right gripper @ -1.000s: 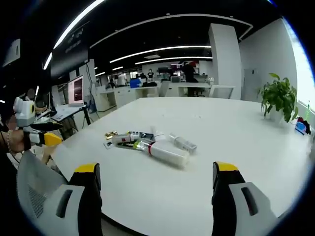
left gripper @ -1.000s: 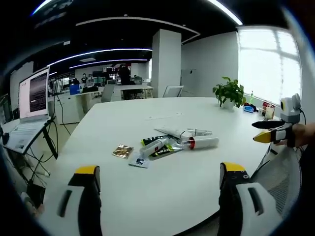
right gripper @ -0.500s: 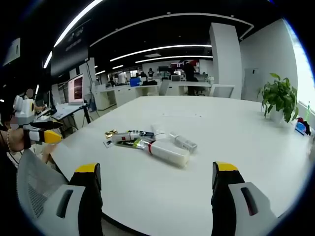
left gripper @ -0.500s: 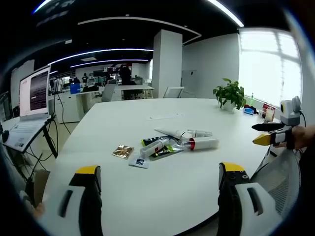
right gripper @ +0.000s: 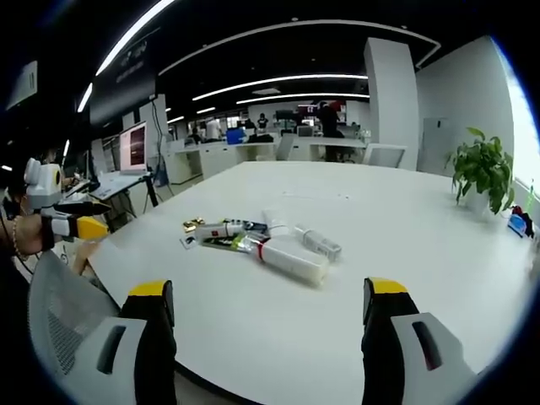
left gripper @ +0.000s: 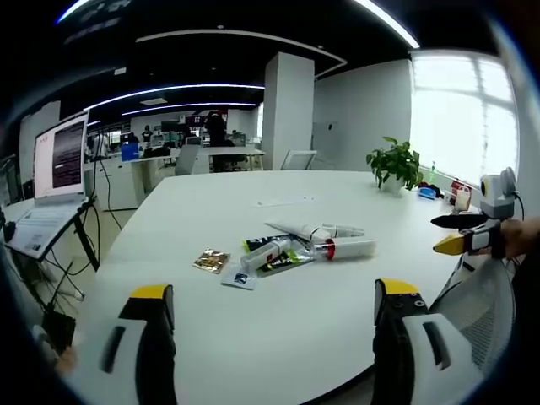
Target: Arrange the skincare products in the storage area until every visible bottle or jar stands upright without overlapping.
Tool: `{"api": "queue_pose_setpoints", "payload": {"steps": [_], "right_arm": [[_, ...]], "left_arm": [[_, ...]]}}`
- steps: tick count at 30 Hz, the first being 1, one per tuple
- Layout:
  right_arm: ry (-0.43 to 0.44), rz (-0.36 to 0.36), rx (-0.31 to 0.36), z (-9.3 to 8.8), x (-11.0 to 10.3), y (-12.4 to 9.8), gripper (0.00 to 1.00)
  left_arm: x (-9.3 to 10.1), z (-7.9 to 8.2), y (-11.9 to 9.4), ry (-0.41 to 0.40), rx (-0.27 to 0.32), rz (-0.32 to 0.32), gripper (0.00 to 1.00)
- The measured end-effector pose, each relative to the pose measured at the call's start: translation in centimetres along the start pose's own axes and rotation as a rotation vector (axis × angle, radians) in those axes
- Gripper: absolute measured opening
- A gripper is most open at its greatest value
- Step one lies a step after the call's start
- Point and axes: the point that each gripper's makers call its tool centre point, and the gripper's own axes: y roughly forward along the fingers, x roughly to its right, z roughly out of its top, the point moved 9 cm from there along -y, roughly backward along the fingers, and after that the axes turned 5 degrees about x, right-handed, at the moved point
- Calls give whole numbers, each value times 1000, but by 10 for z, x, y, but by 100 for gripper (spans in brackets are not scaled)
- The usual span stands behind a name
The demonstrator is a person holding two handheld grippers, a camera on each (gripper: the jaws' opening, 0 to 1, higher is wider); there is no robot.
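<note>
Several skincare tubes and sachets lie flat in a loose pile on the white table. A white tube with a red band, a smaller white tube, a clear-capped tube, a gold sachet and a small sachet are among them. My left gripper is open, well short of the pile. My right gripper is open too, in front of the pile. The right gripper shows at the right edge of the left gripper view, and the left gripper at the left edge of the right gripper view.
A potted plant stands at the table's far side, with small items beside it. A laptop on a stand is to the left. A mesh chair back sits by the table edge. Office desks and people fill the background.
The right gripper view has edged slightly toward the pile, so the products look a little larger. The products have not moved and both grippers stay open.
</note>
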Motion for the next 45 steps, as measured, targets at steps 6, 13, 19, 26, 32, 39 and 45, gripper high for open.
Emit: {"api": "queue_pose_setpoints", "payload": {"steps": [6,13,19,26,32,39,45], "right_arm": [[-7,6,-5,0,-1,1,92],[-1,14,-8,1,0,3,90],[-51,37,-44,0,5,10,87],[-62,56,-62,6,14,16,85],[-122,106,-90,11,22,33,83],[-163,149,-119,17,27,53,80],[-196,191,-155,18,34,69,78]], "left_arm": [[0,-1,0,-1,-2,-4,92],[-1,-1,1,-4,-8,-10,91],[0,-2,2,1,-15,-17,91],[-2,-3,2,0,-19,-14,91],[0,-3,3,-7,-24,-28,91],[1,-4,4,-10,-28,-49,90],[2,-4,5,-19,-29,-79,90]]}}
